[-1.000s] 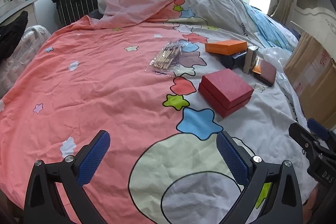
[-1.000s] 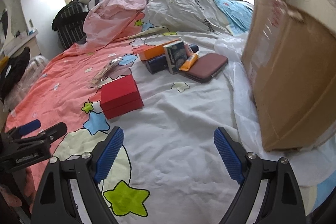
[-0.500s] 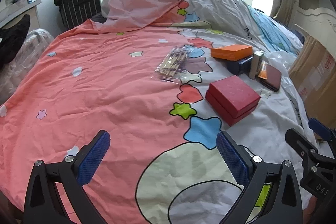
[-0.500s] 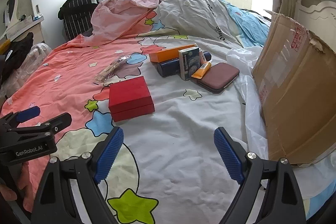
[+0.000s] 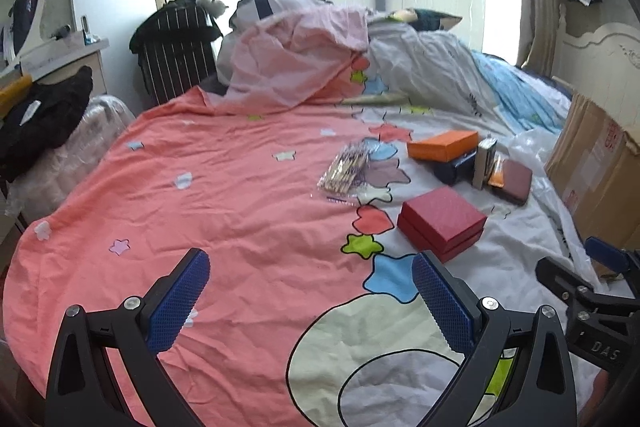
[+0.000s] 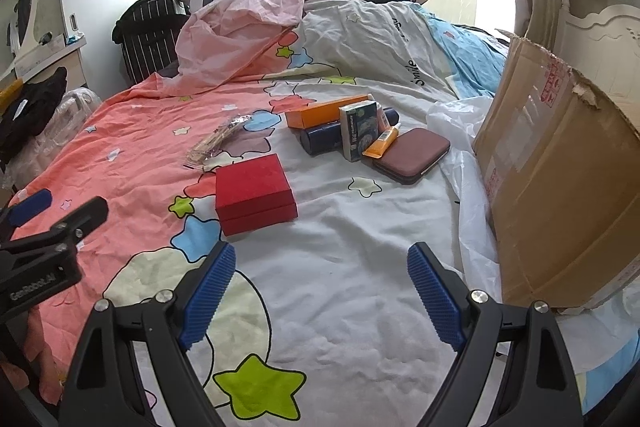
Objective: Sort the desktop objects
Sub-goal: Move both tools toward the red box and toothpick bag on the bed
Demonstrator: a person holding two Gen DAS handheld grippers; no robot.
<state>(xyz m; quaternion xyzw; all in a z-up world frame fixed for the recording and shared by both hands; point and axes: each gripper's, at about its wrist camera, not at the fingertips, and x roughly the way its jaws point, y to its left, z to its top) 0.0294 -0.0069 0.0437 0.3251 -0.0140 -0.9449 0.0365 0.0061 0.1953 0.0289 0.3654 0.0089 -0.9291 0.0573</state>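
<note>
A red box [image 6: 254, 193] lies on the bedspread, also in the left wrist view [image 5: 442, 223]. Behind it lie an orange box [image 6: 324, 113], a dark blue tube [image 6: 320, 143], an upright green-and-white carton [image 6: 358, 135], a small orange tube [image 6: 382, 143] and a maroon case [image 6: 412, 155]. A clear bag of sticks [image 6: 216, 143] lies to the left. My right gripper [image 6: 320, 291] is open and empty, short of the red box. My left gripper [image 5: 310, 303] is open and empty over the pink cover.
A large cardboard box [image 6: 560, 187] stands at the right on white plastic sheeting [image 6: 460, 163]. Piled quilts [image 6: 280, 35] fill the far end of the bed. A striped black suitcase [image 5: 176, 59] and a dresser [image 5: 60, 63] stand at the left.
Both grippers have drawn back and tilted up, so the objects sit lower and farther in view and more of the room shows. Both jaws stay open.
</note>
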